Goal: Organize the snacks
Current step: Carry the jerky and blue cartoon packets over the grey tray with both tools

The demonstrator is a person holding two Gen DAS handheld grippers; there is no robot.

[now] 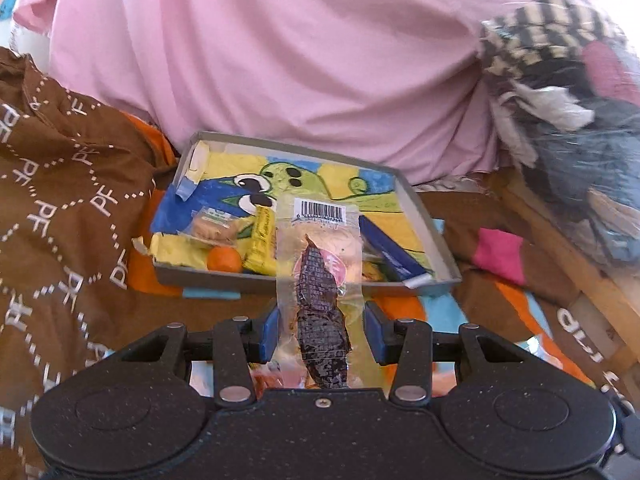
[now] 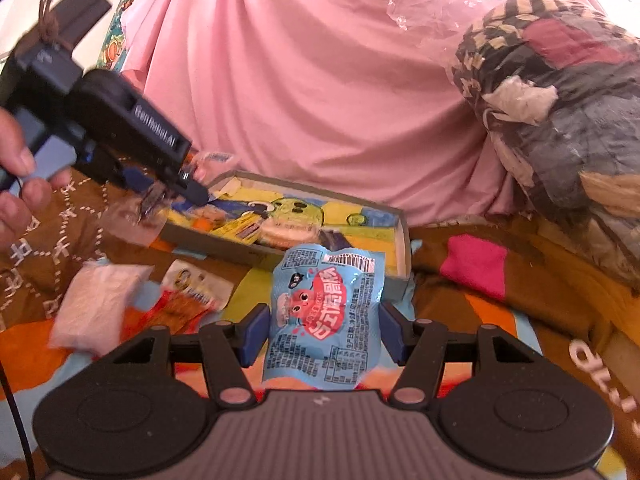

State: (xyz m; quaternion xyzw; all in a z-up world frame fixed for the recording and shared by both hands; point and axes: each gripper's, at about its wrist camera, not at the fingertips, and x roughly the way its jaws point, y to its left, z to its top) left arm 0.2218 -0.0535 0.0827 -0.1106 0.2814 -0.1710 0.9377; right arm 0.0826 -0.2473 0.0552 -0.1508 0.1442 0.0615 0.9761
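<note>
A shallow grey box (image 1: 424, 216) with a cartoon lining lies on the bedspread. It holds an orange ball (image 1: 225, 260), a yellow packet (image 1: 260, 248), a biscuit packet (image 1: 208, 228) and a blue bar (image 1: 390, 252). My left gripper (image 1: 322, 320) is shut on a clear packet of dark dried snack (image 1: 320, 280), held just short of the box's near rim. In the right wrist view the left gripper (image 2: 188, 188) hovers over the box's (image 2: 404, 236) left corner, with a hand (image 2: 16, 168) behind it. My right gripper (image 2: 322, 328) is shut on a blue snack packet (image 2: 320, 320) before the box's near wall.
A white packet (image 2: 96, 308) and a red-and-white packet (image 2: 192, 296) lie on the patterned bedspread left of my right gripper. Pink fabric (image 2: 320, 80) rises behind the box. A plastic-wrapped bundle (image 2: 560, 120) sits at the right, with a pink cloth (image 2: 476, 264) below it.
</note>
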